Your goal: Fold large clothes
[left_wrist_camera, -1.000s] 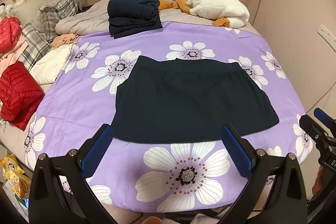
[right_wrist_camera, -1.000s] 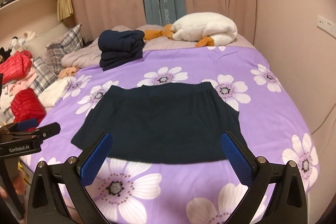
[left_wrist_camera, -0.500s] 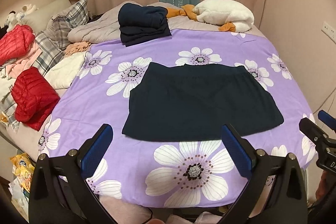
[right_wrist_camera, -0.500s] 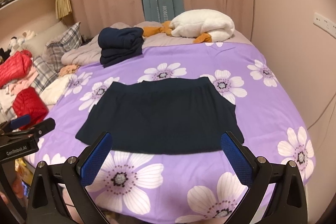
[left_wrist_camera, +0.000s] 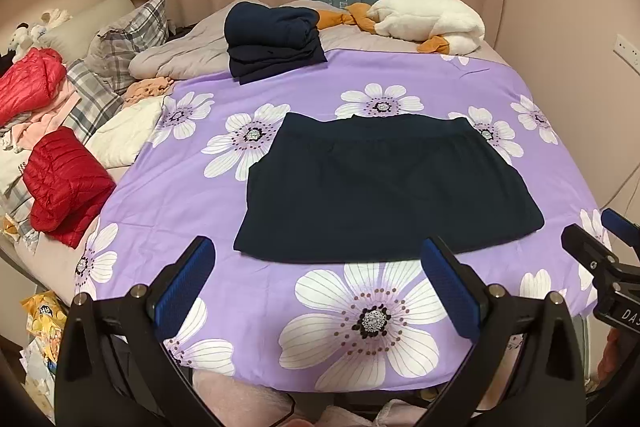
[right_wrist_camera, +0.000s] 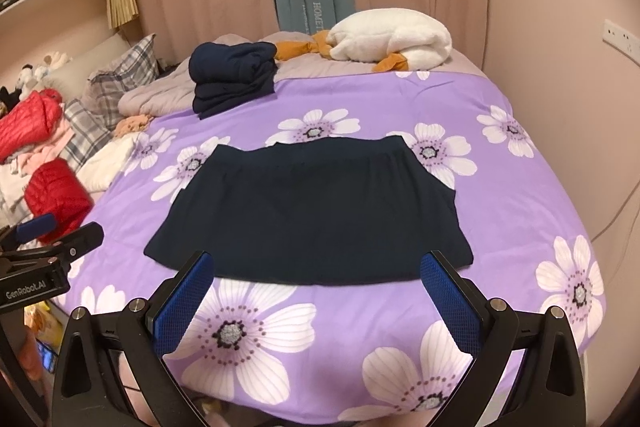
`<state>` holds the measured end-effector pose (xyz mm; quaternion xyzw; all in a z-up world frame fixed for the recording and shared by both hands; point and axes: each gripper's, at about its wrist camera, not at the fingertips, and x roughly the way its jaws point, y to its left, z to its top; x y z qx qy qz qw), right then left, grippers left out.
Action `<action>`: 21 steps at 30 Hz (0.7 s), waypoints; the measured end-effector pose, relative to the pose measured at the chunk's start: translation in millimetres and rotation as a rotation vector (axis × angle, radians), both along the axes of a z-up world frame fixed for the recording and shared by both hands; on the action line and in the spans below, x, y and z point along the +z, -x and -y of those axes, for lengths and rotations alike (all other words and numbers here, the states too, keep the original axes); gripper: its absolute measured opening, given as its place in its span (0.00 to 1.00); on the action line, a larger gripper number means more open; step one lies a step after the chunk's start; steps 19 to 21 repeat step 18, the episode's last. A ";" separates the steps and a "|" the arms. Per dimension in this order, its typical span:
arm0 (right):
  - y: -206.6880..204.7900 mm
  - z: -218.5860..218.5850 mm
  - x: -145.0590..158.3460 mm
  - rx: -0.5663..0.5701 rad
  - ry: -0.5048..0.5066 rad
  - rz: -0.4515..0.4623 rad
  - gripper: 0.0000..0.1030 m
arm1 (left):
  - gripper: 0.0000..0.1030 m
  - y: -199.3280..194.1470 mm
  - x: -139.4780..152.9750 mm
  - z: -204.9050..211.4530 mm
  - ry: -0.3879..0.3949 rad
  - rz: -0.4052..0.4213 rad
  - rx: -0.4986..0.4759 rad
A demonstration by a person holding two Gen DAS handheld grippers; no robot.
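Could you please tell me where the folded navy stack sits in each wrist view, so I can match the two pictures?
Left wrist: navy stack at upper centre, left of the white plush.
Right wrist: navy stack at upper left of centre.
Shared landmark: the dark skirt lies spread flat on the purple cover, nearer than the stack, in both.

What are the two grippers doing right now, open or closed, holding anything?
Left gripper: open, holding nothing, above the bed short of the dark garment.
Right gripper: open, holding nothing.
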<state>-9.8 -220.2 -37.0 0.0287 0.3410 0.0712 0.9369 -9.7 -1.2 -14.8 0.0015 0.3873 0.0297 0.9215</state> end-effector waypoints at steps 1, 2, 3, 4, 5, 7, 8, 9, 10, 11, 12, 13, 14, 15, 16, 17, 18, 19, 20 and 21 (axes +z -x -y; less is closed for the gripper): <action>0.1 -0.1 -0.1 0.001 0.001 0.001 0.99 | 1.00 0.0 -0.1 0.0 -0.001 -0.001 -0.001; 0.2 -0.2 -0.5 0.001 0.002 0.001 0.99 | 1.00 -0.1 -0.2 -0.2 -0.001 -0.001 -0.001; 0.2 -0.3 -0.5 0.000 0.001 0.000 0.99 | 1.00 0.2 -0.1 -0.7 0.000 0.000 0.000; 0.3 -0.6 -0.8 0.002 0.002 0.000 0.99 | 1.00 0.0 0.0 -0.1 0.000 0.001 -0.001; 0.5 -0.7 -0.7 0.002 0.003 -0.001 0.99 | 1.00 -0.1 -0.2 -0.1 -0.001 0.000 -0.002; 0.2 -1.3 -0.9 0.005 0.007 0.000 0.99 | 1.00 0.1 -0.7 -0.2 0.000 0.000 -0.006; 0.1 -1.8 -0.9 0.007 0.009 0.001 0.99 | 1.00 0.2 -1.2 -0.2 -0.001 0.001 -0.010; -0.1 -2.4 -0.8 0.011 0.011 0.001 0.99 | 1.00 0.3 -1.7 0.0 -0.008 0.004 -0.011; -0.2 -3.0 -0.7 0.013 0.013 0.002 0.99 | 1.00 0.7 -1.9 0.5 -0.013 0.005 -0.009; -0.2 -3.3 -0.6 0.014 0.015 0.002 0.99 | 1.00 0.5 -2.4 0.6 -0.019 0.004 -0.007; -0.5 -3.6 -0.4 0.014 0.014 0.001 0.99 | 1.00 0.3 -3.0 0.3 -0.018 0.002 -0.007; -0.4 -3.7 -0.3 0.014 0.012 0.000 0.99 | 1.00 0.6 -3.4 0.1 -0.013 -0.001 -0.007; -0.2 -4.1 -0.4 0.013 0.012 0.001 0.99 | 1.00 0.5 -3.6 -1.0 -0.005 -0.002 -0.009; -0.6 -4.4 -0.4 0.013 0.012 0.002 0.99 | 1.00 0.4 -3.5 -0.4 -0.004 -0.002 -0.008; -0.3 -4.8 -0.2 0.013 0.011 0.003 0.99 | 1.00 0.4 -3.4 -0.6 -0.007 -0.002 -0.005; -0.5 -5.3 -0.2 0.013 0.011 0.003 0.99 | 1.00 0.5 -3.3 -1.0 -0.011 -0.002 -0.002; -0.5 -5.4 -0.3 0.013 0.011 0.002 0.99 | 1.00 0.4 -3.3 -0.9 -0.011 -0.003 -0.001; -0.5 -5.4 -0.3 0.013 0.011 0.002 0.99 | 1.00 0.4 -3.3 -0.9 -0.011 -0.003 -0.001; -0.5 -5.4 -0.3 0.013 0.011 0.002 0.99 | 1.00 0.4 -3.3 -0.9 -0.011 -0.003 -0.001; -0.5 -5.4 -0.3 0.013 0.011 0.002 0.99 | 1.00 0.4 -3.3 -0.9 -0.011 -0.003 -0.001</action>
